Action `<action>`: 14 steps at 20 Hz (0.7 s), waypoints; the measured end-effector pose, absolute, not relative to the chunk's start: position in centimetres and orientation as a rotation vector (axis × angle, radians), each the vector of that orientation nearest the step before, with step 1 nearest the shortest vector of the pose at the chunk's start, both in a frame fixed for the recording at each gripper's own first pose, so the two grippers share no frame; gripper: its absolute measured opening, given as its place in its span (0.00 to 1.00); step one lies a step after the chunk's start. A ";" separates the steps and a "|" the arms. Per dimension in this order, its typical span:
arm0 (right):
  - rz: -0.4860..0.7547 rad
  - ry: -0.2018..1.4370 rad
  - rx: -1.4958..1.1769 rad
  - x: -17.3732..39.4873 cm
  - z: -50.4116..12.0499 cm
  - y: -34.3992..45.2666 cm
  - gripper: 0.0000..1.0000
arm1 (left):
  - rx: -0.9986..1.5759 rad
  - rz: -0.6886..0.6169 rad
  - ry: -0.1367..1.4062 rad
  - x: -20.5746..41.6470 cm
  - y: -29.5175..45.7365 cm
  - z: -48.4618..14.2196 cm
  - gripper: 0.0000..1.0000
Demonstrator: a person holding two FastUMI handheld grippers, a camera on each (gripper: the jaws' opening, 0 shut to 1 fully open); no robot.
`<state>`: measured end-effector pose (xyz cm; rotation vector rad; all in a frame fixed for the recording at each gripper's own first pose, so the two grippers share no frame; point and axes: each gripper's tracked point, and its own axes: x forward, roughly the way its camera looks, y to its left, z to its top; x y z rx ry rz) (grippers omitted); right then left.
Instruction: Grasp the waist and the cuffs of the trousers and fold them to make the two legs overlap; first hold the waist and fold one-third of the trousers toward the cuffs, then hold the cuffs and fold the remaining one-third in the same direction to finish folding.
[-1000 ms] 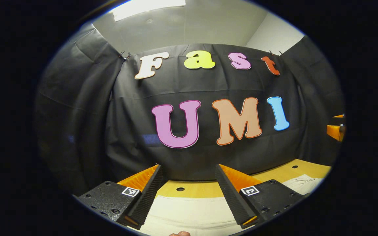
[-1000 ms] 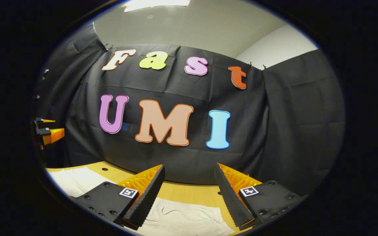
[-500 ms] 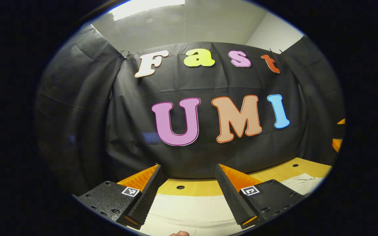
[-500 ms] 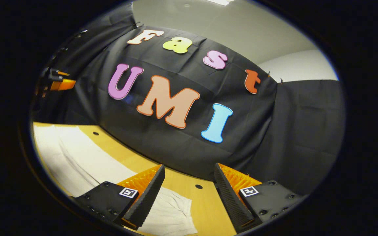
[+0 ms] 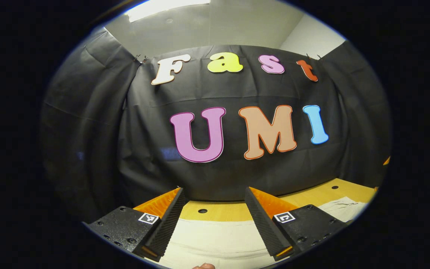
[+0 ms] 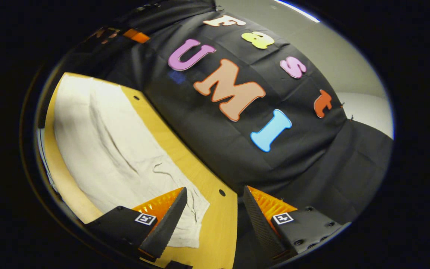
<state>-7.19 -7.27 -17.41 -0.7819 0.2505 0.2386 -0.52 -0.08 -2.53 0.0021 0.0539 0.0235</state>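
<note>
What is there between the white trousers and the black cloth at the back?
In the right gripper view, only a bare strip of the wooden table lies between the trousers and the black cloth, with small holes in it.

Both views low over the table [image 5: 233, 211], wall-facing, sharing trousers [image 6: 103, 142]; right tilted.

Off-white trousers [image 6: 103, 149] lie flat, lengthwise on wooden table [image 6: 218, 228], creased nr the close end.
</note>
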 end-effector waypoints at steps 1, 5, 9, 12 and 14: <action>0.261 0.278 -0.812 -7.7 -18.9 -7.6 0.97 | 0.004 0.026 0.058 -0.5 -0.1 -2.8 0.99; 0.360 0.388 -0.939 -10.1 -24.2 -8.8 0.97 | -0.007 0.035 0.078 -0.6 0.0 -3.5 0.96; 0.497 0.440 -1.028 -12.2 -27.9 -7.9 0.97 | 0.010 0.050 0.098 -0.9 0.6 -4.3 0.95; 0.589 0.505 -1.075 -13.7 -31.3 -7.6 1.00 | 0.026 0.054 0.105 -1.0 0.7 -4.5 0.95; 0.639 0.546 -1.100 -14.4 -33.0 -7.4 0.98 | 0.041 0.054 0.108 -1.1 0.8 -4.6 0.95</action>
